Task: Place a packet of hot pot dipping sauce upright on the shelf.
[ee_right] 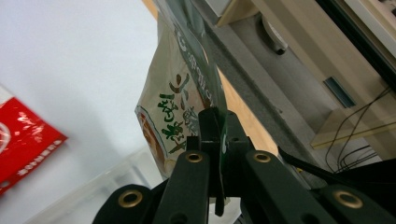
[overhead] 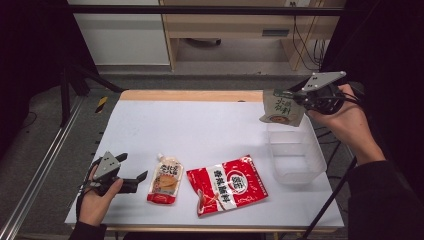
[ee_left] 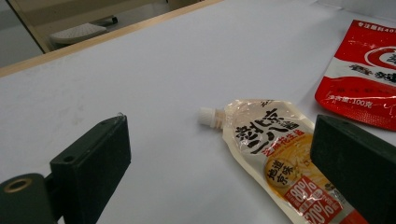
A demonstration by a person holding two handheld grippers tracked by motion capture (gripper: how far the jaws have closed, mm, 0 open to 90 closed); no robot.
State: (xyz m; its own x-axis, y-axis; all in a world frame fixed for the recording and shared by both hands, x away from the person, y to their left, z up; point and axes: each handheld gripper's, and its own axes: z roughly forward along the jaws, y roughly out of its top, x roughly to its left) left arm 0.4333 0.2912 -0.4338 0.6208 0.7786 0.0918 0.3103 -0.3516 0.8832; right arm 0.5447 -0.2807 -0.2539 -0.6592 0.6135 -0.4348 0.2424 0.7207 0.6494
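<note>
Black jaws of the right gripper (ee_right: 217,140) are clamped on the edge of a green-and-beige snack pouch (ee_right: 180,100), which hangs in the air above the far end of a clear plastic tub (overhead: 296,155) on the white table (overhead: 200,125). At the table's near left edge, the left gripper (overhead: 137,180) rests with its jaws spread wide and nothing between them, beside a spouted sauce pouch (ee_left: 275,149). A red seasoning packet (overhead: 227,184) lies between that pouch and the tub.
</note>
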